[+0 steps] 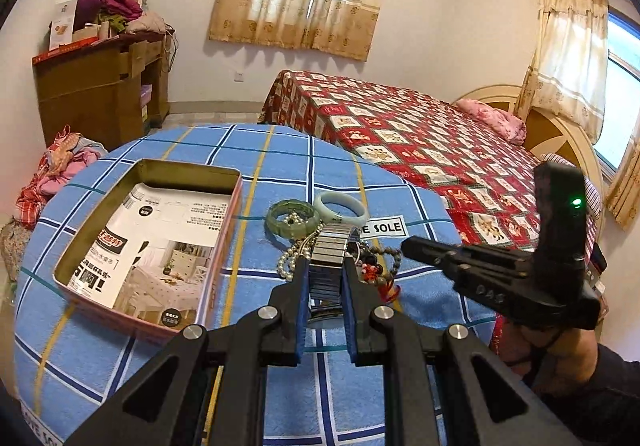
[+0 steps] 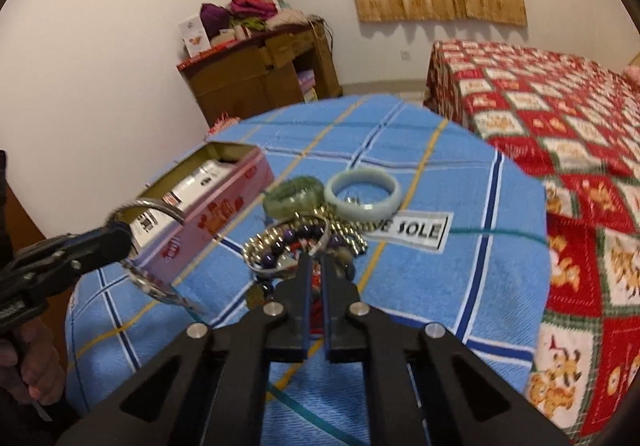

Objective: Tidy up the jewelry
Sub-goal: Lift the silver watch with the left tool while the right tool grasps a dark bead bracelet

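The jewelry lies in a tangled pile on a blue checked cloth point(image 1: 168, 374) covering a round table. At the far side of the pile sit a dark green bead bracelet point(image 1: 294, 214) and, touching it on the right, a pale jade bangle point(image 1: 341, 207). Nearer are pearl strands point(image 1: 290, 262), brown wooden beads point(image 1: 390, 260) and a red charm point(image 1: 390, 290); the right wrist view adds a purple bead bracelet point(image 2: 296, 237) and a thin silver bangle point(image 2: 260, 266) in the heap.

The left gripper point(image 1: 326, 266) is clamped on a metal link watch band point(image 1: 329, 260), its blue-padded jaws narrowly apart with the band's links filling the gap between them. From the right wrist camera, the band hangs from that gripper as a shiny loop in front of the pink tin point(image 2: 208, 221).

The right gripper point(image 2: 315, 262) has its jaws drawn almost together, tips down in the near edge of the pile by the silver bangle and purple beads. Blur and clutter make it impossible to tell whether they have pinched any piece.

The open pink tin stands left of the pile, lined with a printed leaflet point(image 1: 160, 246). A white label reading "LOVE SOLE" point(image 1: 382, 226) lies on the cloth just beyond the pile. A bed with a red patterned quilt point(image 1: 420, 137) and a wooden cabinet point(image 1: 100, 93) stand behind.
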Demonstrator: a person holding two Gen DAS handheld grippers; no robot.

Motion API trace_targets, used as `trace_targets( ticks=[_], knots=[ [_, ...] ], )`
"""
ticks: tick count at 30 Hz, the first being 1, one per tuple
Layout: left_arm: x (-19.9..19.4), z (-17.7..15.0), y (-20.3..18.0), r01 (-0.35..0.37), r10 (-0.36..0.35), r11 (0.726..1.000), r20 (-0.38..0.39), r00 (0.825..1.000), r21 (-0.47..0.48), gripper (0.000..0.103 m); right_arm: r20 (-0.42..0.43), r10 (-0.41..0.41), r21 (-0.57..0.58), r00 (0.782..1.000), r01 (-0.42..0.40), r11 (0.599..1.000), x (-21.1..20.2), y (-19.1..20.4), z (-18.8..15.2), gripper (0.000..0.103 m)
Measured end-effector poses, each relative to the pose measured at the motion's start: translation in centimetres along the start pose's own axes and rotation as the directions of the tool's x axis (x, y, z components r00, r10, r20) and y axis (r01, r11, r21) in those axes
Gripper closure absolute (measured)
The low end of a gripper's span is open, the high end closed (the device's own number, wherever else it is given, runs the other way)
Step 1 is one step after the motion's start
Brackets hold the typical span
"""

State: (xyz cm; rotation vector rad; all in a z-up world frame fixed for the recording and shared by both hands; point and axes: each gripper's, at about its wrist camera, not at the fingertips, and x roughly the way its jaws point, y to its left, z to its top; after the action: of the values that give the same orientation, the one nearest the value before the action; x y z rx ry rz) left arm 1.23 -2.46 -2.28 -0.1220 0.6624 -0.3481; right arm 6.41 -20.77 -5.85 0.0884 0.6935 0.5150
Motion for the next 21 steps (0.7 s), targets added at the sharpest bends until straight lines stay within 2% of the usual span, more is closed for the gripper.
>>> trace_targets(
  ticks=[5,8,9,10,11,12,13,14,18,19,20,21],
  knots=[
    [-0.4,0.4,0.5,-0.008,0.008,1.0,0.012,1.0,-0.007,0.088,0.016,-0.003,-0.04,1.0,0.003,0.999,-0.9,0.7,1.0,0.098],
    [-0.2,0.4,0.6,-0.012,0.012,1.0,0.007,1.0,-0.011,0.088,-0.03,-0.045,-0.047,0.999,0.044,0.998,-0.3,0.4,1.1,0.096],
    [-0.1,0.3,0.6,-0.011,0.011,1.0,0.005,1.0,-0.01,0.088,-0.051,-0.057,-0.033,0.997,0.056,0.998,0.3,0.0,0.9,0.092],
    [-0.1,0.2,0.5,-0.011,0.011,1.0,0.005,1.0,-0.009,0.088,-0.065,-0.067,-0.019,0.996,0.066,0.998,0.6,-0.3,0.7,0.065],
    [0.0,0.2,0.5,-0.011,0.011,1.0,0.004,1.0,-0.008,0.088,-0.073,-0.07,0.002,0.995,0.07,0.998,0.9,-0.7,0.5,0.028],
    [0.0,0.1,0.5,-0.011,0.011,1.0,0.003,1.0,-0.008,0.088,-0.067,-0.061,0.033,0.996,0.063,0.997,1.0,-1.2,0.3,0.021],
    [0.1,0.1,0.6,-0.012,0.012,1.0,0.001,1.0,-0.007,0.088,-0.072,-0.056,0.038,0.996,0.059,0.998,1.2,-1.3,0.2,0.024],
    [0.3,0.0,0.7,-0.014,0.014,1.0,-0.002,1.0,-0.008,0.088,-0.082,-0.056,0.031,0.995,0.059,0.998,1.6,-1.3,0.2,0.033],
    [0.9,-0.3,1.0,-0.017,0.017,1.0,-0.02,1.0,-0.012,0.088,-0.122,-0.033,0.033,0.992,0.037,0.999,3.0,-1.1,0.1,0.048],
    [1.0,-0.4,1.0,-0.017,0.017,1.0,-0.022,1.0,-0.012,0.088,-0.139,-0.017,0.036,0.99,0.022,0.999,3.5,-1.1,0.0,0.061],
    [1.0,-0.4,1.1,-0.016,0.016,1.0,-0.023,1.0,-0.012,0.088,-0.155,0.002,0.04,0.988,0.004,0.999,3.8,-1.0,0.0,0.087],
    [1.0,-0.3,1.1,-0.016,0.016,1.0,-0.022,1.0,-0.013,0.088,-0.151,0.005,0.039,0.989,0.001,0.999,3.9,-1.0,0.0,0.092]
  ],
)
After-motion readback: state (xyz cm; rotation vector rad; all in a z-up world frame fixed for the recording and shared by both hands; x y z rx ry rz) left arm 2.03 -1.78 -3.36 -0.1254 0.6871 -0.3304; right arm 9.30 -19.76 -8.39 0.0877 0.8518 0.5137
